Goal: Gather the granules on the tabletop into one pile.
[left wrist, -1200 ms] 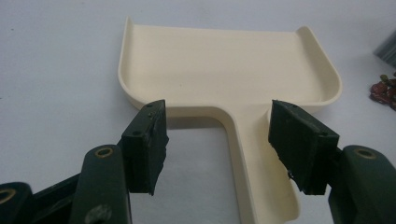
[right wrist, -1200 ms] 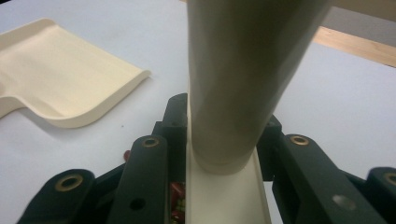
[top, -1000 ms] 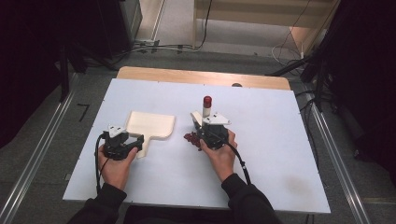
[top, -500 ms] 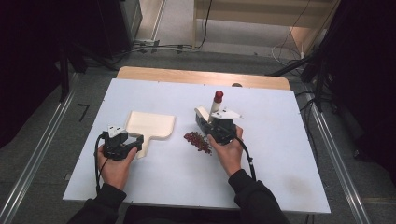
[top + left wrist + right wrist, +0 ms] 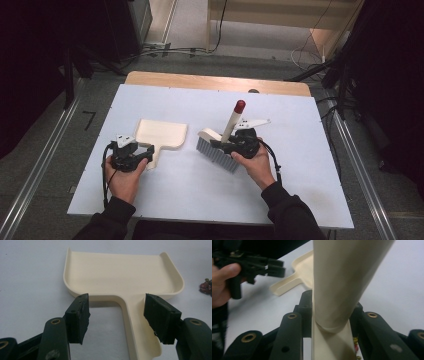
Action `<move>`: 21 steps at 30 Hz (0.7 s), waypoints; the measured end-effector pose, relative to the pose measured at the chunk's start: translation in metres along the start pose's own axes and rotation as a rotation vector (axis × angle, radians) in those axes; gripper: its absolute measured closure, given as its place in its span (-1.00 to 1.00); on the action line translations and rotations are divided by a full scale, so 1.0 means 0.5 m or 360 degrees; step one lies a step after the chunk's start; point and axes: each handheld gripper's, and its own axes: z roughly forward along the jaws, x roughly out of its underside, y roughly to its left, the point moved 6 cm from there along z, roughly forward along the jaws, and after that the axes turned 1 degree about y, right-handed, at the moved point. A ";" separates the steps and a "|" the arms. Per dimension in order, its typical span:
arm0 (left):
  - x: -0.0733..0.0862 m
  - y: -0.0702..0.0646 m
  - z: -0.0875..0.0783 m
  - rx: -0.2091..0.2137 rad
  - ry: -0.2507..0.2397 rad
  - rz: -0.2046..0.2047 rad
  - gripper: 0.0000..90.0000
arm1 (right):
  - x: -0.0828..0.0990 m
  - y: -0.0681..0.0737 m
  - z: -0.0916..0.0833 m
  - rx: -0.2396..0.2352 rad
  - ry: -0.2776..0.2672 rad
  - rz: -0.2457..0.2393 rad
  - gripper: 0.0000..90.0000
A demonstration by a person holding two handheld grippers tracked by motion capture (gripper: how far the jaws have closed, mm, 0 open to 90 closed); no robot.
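Observation:
A cream dustpan (image 5: 161,133) lies flat on the white table, left of centre, its handle pointing toward me. My left gripper (image 5: 146,153) sits at that handle; in the left gripper view the gripper (image 5: 118,318) is open, its pads (image 5: 79,315) straddling the dustpan handle (image 5: 136,325), the left pad clear of it. My right gripper (image 5: 222,145) is shut on the cream handle of a brush (image 5: 231,125) with a red tip, grey bristles (image 5: 216,154) down on the table. The right gripper view shows the brush handle (image 5: 342,285) clamped between the jaws. Dark red crumbs (image 5: 206,287) lie right of the dustpan.
The white table (image 5: 300,200) has bare room to the right and in front of both hands. A wooden strip (image 5: 215,81) runs along its far edge. Metal rails and cables lie on the floor beyond the table's sides.
My right hand has carried the brush a little to the right and away from me, and the bristles now cover the spot where the red crumbs showed. The left hand has kept still.

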 end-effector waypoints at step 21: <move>0.003 -0.004 0.006 0.0003 0.0017 0.0016 -0.14 | 0.017 -0.049 0.027 -0.0130 0.0090 -0.0018 0.43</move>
